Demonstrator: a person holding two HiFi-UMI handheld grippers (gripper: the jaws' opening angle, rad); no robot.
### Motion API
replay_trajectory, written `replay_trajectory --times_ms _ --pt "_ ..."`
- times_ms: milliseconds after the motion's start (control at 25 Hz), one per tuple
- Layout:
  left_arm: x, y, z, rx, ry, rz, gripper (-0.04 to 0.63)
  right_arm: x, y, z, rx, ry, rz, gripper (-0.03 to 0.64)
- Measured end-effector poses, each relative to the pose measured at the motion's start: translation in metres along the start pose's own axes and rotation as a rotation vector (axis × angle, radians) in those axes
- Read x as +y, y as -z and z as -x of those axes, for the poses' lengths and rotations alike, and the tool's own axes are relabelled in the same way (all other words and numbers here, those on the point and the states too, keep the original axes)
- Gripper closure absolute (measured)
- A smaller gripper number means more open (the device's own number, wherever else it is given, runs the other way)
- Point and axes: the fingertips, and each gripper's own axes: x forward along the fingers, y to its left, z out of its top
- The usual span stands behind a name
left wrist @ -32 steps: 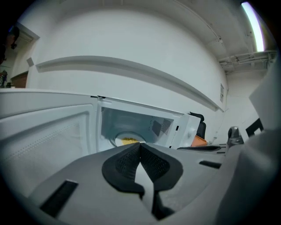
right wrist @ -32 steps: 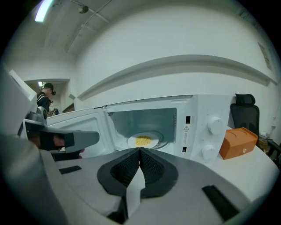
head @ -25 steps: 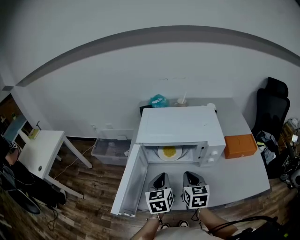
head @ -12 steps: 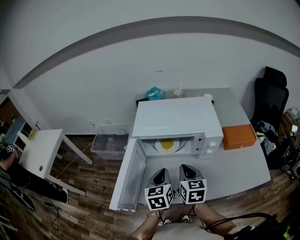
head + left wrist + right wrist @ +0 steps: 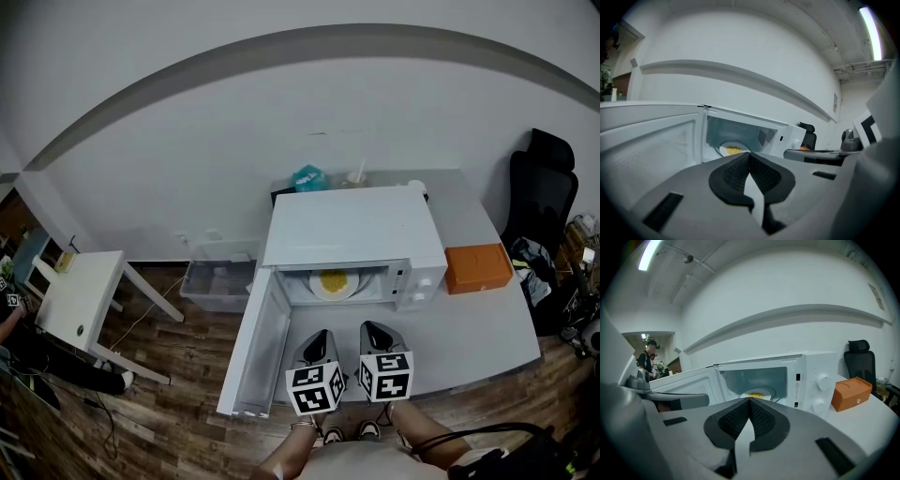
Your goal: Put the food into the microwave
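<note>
Jaws pressed together and empty, the left gripper (image 5: 319, 337) and right gripper (image 5: 373, 330) hang side by side before the open microwave (image 5: 352, 230), whose food (image 5: 333, 279) sits on a plate (image 5: 316, 289) straight ahead inside, its door (image 5: 255, 354) swung out left, nearer the left gripper.

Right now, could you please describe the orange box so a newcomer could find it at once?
Start at the white microwave on the grey table. Beside its dial end sits the orange box, the only orange thing on that table.
</note>
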Motion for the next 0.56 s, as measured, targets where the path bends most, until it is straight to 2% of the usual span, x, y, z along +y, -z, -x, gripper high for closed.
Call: replay_trajectory --times_ms 560 --pt "-0.0002 0.0043 0.0016 0.013 -0.019 0.009 0.592 -0.0015 0.0003 0.0063 0.002 0.007 0.043 0.601"
